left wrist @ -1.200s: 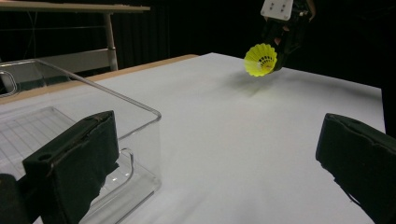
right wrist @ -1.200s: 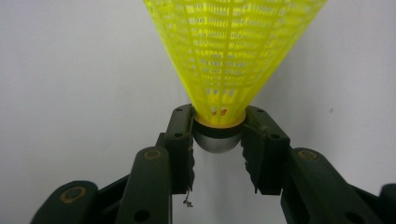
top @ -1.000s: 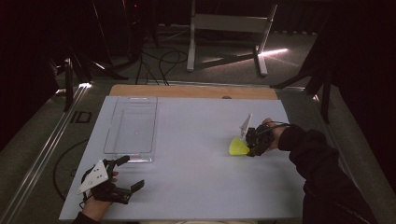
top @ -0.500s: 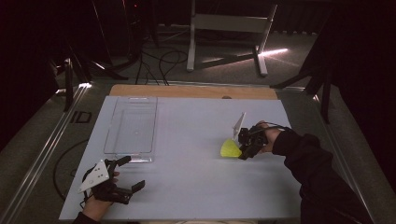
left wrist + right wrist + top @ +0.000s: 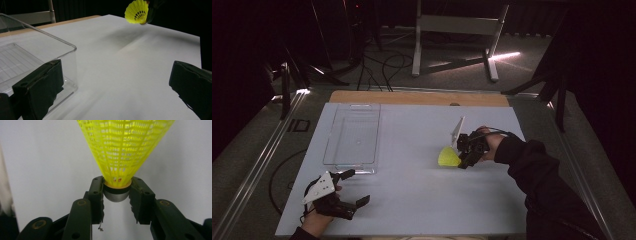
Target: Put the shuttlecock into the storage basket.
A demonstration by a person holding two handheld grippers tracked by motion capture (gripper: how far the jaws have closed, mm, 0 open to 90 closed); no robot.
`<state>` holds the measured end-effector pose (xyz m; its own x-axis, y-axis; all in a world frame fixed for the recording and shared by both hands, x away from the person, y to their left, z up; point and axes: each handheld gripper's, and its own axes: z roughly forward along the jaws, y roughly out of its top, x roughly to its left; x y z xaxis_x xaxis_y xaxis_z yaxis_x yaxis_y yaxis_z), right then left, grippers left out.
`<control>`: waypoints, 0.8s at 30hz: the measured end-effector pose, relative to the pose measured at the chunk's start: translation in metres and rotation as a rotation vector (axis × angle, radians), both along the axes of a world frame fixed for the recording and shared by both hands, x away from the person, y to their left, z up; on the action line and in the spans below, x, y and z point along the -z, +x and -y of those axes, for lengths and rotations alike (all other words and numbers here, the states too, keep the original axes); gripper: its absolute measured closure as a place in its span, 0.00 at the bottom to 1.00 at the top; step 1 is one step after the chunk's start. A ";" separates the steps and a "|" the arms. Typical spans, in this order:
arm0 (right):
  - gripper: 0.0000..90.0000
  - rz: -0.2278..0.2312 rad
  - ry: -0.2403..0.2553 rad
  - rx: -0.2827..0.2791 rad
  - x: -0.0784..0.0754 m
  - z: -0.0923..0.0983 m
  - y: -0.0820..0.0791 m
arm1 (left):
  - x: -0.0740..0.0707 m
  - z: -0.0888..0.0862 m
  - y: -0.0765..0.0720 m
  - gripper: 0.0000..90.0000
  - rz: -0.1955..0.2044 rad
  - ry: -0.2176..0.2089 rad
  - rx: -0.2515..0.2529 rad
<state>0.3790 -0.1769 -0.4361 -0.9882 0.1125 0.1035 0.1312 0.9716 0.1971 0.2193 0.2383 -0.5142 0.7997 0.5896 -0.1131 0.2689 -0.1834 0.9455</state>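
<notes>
One yellow shuttlecock (image 5: 124, 147), a flared cone of plastic mesh with a rounded grey cork, sits clamped at that cork in the right gripper (image 5: 116, 195), above the white table (image 5: 412, 190). Its long axis runs out from the jaws, skirt leading toward the clear plastic box (image 5: 353, 135). Black padded jaws of the left gripper (image 5: 353, 188) stand wide apart.

High view overhead, facing forward; claw views close, low; shuttlecock (image 5: 448, 157) shared.

The tray (image 5: 352, 134) sits on the table's (image 5: 412, 200) left, the shuttlecock (image 5: 448, 157) well apart to its right.
</notes>
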 end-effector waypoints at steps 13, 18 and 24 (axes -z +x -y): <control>0.72 0.004 0.003 -0.044 -0.012 -0.026 0.001 | 0.001 0.001 0.000 0.01 -0.005 0.008 0.012; 0.72 0.015 0.001 -0.059 -0.015 -0.035 0.001 | 0.001 0.001 0.000 0.01 -0.006 0.008 0.012; 0.72 0.016 0.018 -0.073 -0.017 -0.043 0.000 | -0.001 0.004 0.000 0.01 0.006 0.011 0.008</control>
<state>0.3786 -0.1340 -0.4186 -0.9953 0.0388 0.0890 0.0573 0.9748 0.2158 0.2190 0.2347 -0.5129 0.8053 0.5841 -0.1021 0.2618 -0.1957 0.9451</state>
